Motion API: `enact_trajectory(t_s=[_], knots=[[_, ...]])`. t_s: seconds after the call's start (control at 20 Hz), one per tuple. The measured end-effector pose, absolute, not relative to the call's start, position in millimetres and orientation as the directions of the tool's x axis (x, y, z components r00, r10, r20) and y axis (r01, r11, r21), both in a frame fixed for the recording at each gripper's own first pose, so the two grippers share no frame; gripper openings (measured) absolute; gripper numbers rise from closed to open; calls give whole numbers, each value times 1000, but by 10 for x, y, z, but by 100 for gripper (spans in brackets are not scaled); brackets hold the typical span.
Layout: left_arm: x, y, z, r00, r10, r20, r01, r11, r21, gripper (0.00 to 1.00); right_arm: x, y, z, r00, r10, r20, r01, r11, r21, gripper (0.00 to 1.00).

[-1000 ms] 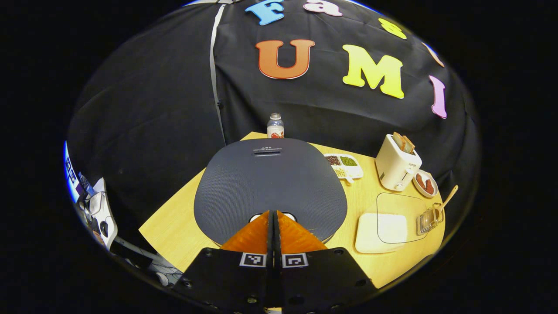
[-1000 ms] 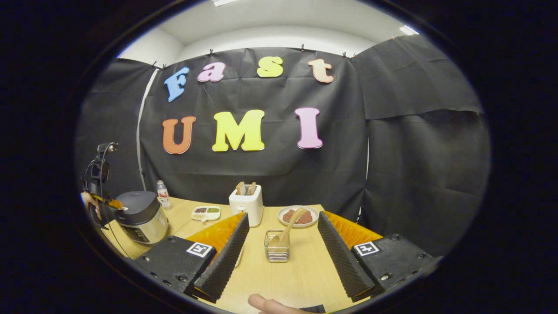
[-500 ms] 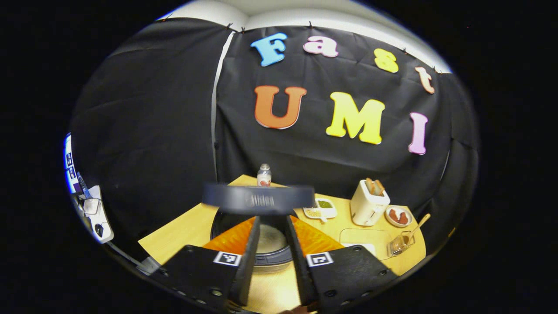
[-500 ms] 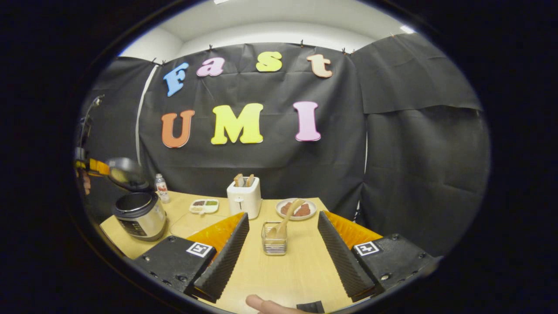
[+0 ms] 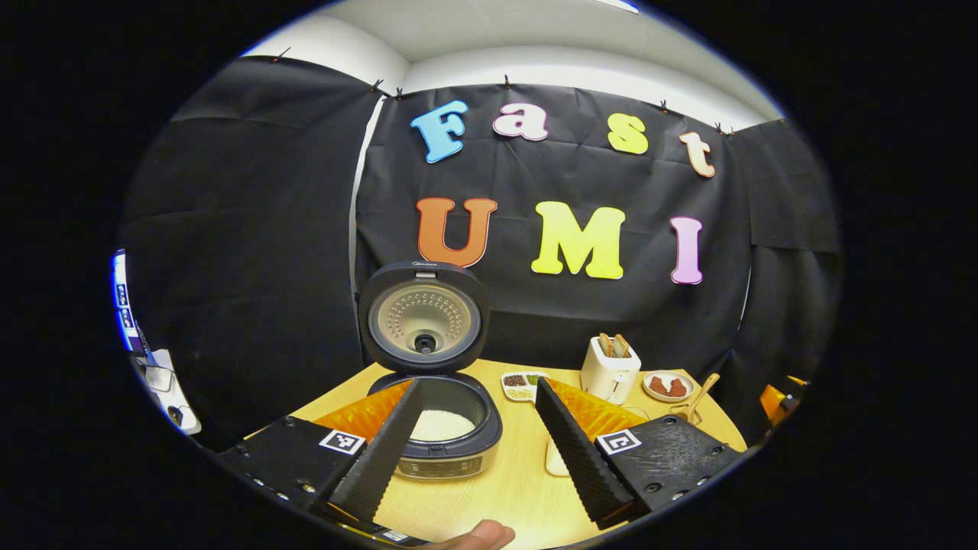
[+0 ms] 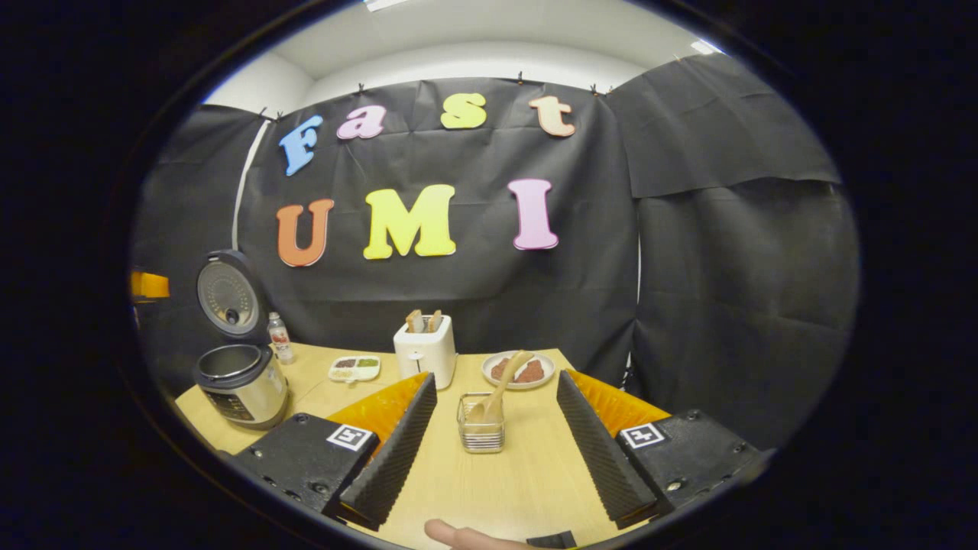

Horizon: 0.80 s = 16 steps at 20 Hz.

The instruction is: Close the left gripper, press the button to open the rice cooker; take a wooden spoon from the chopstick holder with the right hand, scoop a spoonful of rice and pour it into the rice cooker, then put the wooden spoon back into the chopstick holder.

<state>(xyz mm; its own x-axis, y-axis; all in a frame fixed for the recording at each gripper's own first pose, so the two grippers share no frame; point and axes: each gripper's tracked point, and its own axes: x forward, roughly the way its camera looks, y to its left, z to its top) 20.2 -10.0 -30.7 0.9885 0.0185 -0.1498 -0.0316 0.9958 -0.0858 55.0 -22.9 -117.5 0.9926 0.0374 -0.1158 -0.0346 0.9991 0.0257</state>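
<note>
Cooker's lid (image 5: 424,318) is up already, both my jaws wide and empty, wooden spoon (image 6: 500,389) at 12 o'clock untouched in the chopstick holder (image 6: 480,434), so scooping's all left.

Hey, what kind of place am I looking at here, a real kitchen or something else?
Probably a staged recording booth, not a real kitchen: black cloth hangs as the walls, and a single wooden table carries kitchen props, among them an open rice cooker and a toaster with bread.
</note>
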Motion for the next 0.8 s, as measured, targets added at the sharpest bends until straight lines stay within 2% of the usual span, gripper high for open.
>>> enact_trajectory(t_s=[0.2, 0.25, 0.3, 0.45, 0.5, 0.6, 0.8], knots=[[36, -180, -284, 993, 7, -120, -17, 997, -81, 95, 953, -333, -1312, 994, 1, -111, 8, 997, 78, 100], [-2, -206, -262, 994, 9, -106, -16, 998, -66, 95, 1071, -360, -1344, 994, -7, -106, 16, 996, 87, 96], [-22, -212, -245, 996, 15, -84, -19, 999, -47, 95, 1183, -358, -1383, 995, -7, -103, 17, 995, 93, 100], [-122, -324, -202, 1000, 16, -21, -16, 1000, 6, 95, 1525, -337, -1612, 990, 5, -141, 9, 995, 96, 100], [-164, -369, -212, 1000, 12, -5, -12, 1000, 16, 95, 1634, -318, -1694, 987, 16, -159, 0, 995, 98, 96], [-238, -464, -225, 1000, 2, 11, -2, 1000, 17, 95, 1840, -326, -1837, 984, 18, -179, 3, 993, 116, 100], [-351, -604, -345, 999, -24, 21, 25, 999, -23, 94, 2228, -357, -2080, 977, 9, -213, 21, 990, 139, 100]])
